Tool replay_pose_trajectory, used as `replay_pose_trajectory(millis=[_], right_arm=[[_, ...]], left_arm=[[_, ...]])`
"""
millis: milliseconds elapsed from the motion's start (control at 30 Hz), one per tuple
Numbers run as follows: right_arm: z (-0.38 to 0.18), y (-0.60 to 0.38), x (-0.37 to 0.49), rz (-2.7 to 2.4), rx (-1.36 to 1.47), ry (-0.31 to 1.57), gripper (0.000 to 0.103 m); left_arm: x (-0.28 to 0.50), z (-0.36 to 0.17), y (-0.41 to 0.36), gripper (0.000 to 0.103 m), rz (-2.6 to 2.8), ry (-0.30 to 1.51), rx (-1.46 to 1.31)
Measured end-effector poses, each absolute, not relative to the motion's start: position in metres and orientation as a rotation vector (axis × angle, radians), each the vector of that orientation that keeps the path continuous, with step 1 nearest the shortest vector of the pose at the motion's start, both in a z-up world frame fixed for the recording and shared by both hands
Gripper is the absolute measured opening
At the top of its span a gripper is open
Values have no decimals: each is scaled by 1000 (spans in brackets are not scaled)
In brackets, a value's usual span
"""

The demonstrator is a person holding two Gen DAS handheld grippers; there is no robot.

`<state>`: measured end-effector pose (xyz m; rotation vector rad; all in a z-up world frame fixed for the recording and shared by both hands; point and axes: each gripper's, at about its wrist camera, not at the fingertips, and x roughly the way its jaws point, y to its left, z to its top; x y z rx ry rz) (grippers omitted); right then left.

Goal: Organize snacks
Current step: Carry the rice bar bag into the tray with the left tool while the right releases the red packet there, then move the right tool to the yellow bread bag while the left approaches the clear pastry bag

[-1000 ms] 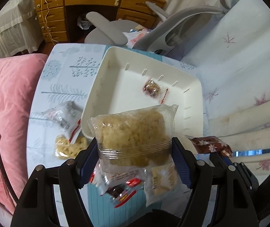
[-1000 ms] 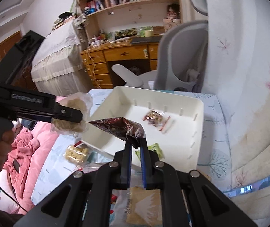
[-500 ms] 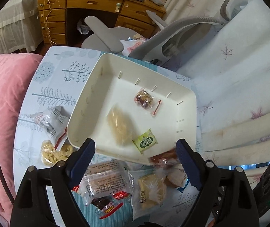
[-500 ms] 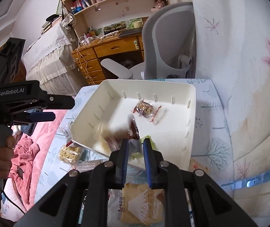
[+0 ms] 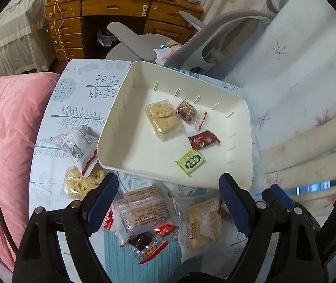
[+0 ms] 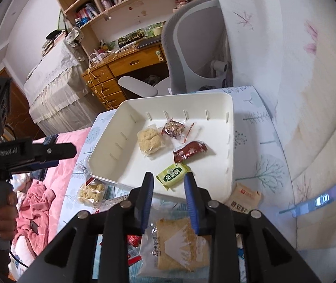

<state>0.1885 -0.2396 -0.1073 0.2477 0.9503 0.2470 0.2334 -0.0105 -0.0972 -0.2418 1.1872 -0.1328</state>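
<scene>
A white tray [image 5: 130, 141] [image 6: 219, 103] lies on the patterned table and holds a pale rice cake pack [image 5: 162, 118] [image 6: 149, 140], a dark nut snack [image 5: 186, 112] [image 6: 174, 128], a dark red packet [image 5: 203, 139] [image 6: 190, 152] and a green packet [image 5: 190, 160] [image 6: 172, 174]. My left gripper [image 5: 169, 188] is wide open and empty above the near snack pile. My right gripper [image 6: 169, 186] is open and empty at the tray's near rim. Loose packs lie below: a clear wafer pack [image 5: 144, 212] and a biscuit pack [image 5: 203, 221] [image 6: 175, 243].
Left of the tray lie a puffed snack bag [image 5: 80, 184] [image 6: 90, 192] and a crumpled white wrapper [image 5: 73, 143]. A tan packet [image 6: 244, 199] lies right of the tray. A grey office chair [image 6: 196, 42], a wooden desk [image 5: 102, 18] and pink bedding [image 5: 7, 129] surround the table.
My left gripper opened and the rice cake pack now lies in the tray. My right gripper opened and the dark red packet now lies in the tray. Both grippers drew back.
</scene>
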Motion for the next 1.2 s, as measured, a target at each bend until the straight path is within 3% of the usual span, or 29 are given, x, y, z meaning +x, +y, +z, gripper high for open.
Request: replay_pose_trajectory(millis=[600, 833, 967, 1200], right_arm=[[-138, -252, 139, 10, 574, 1052, 60], [-152, -244, 106, -97, 720, 1058, 64], [-159, -236, 89, -153, 783, 1055, 76], [-177, -224, 62, -240, 915, 1035, 76]], left_arm=[[192, -114, 21, 86, -227, 1265, -112], [184, -127, 35, 86, -292, 1314, -34], [180, -134, 39, 86, -342, 1330, 18], [177, -145, 42, 86, -437, 1325, 142]])
